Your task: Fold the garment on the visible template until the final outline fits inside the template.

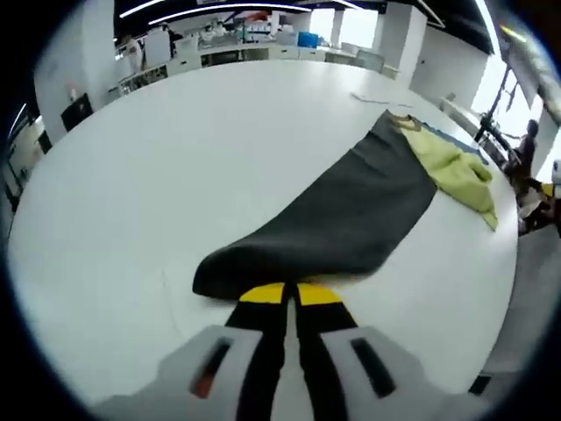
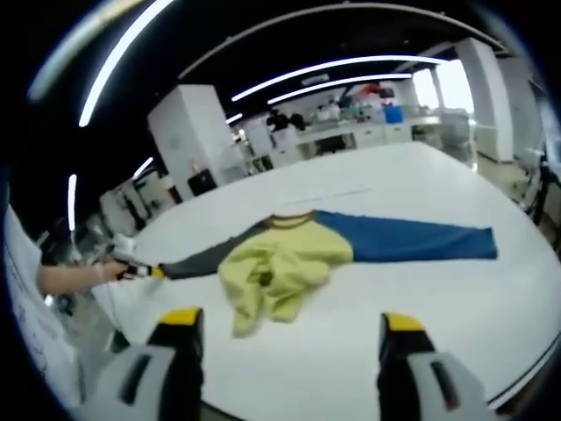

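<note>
A three-coloured garment lies on the white table [image 1: 175, 175]. Its dark grey sleeve [image 1: 342, 215] runs from my left gripper [image 1: 289, 294] up to the crumpled yellow-green body [image 1: 456, 167], with a strip of blue [image 1: 451, 139] behind it. The left gripper's yellow-tipped jaws are shut on the grey sleeve's end. In the right gripper view the yellow body [image 2: 272, 267] is bunched in the middle, the blue sleeve [image 2: 412, 239] lies flat to the right and the grey sleeve [image 2: 197, 259] to the left, where a hand [image 2: 74, 279] holds the left gripper [image 2: 131, 267]. My right gripper [image 2: 291, 320] hovers open, short of the garment.
A thin faint line [image 2: 337, 193] is drawn on the table beyond the collar. The table's near edge [image 2: 526, 377] curves past my right jaw. Benches with lab gear [image 1: 237, 44] stand at the back. A person [image 1: 529, 145] stands beyond the table's right side.
</note>
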`<state>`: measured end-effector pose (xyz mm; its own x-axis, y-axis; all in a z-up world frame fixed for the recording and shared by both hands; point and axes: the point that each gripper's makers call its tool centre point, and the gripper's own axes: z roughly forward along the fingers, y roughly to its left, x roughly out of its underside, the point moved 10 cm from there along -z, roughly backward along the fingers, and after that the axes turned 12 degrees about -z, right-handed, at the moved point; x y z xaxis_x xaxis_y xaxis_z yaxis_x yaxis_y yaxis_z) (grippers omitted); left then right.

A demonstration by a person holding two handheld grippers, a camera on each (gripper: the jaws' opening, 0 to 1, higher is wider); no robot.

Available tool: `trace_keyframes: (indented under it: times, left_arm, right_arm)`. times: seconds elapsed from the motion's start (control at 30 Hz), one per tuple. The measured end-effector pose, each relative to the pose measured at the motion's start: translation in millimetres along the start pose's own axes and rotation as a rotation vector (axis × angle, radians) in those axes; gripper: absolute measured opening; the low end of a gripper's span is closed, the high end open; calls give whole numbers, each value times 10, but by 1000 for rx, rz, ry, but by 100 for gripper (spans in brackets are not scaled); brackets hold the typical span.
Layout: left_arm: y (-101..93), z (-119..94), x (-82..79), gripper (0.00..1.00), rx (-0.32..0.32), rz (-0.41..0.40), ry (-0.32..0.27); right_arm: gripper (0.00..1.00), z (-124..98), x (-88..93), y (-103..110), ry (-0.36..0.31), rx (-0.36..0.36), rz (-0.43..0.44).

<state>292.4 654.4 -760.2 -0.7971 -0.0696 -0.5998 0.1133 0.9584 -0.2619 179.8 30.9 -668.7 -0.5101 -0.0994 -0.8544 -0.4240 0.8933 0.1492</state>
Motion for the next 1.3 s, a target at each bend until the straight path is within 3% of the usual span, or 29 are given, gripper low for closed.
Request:
trace_keyframes:
  times: [0.5, 0.7, 1.0, 1.3]
  left_arm:
    - [68, -454, 227, 0, -48, -35, -60]
    - [216, -436, 221, 0, -67, -55, -61]
    - [192, -392, 248, 0, -76, -65, -55]
    - [247, -406, 224, 0, -23, -102, -134]
  right_arm:
    - [82, 34, 38, 75, -5, -23, 3]
    - [82, 50, 51, 105, -5, -26, 9]
    - [82, 52, 85, 88, -8, -23, 18]
    - [82, 22, 114, 100, -9, -28, 23]
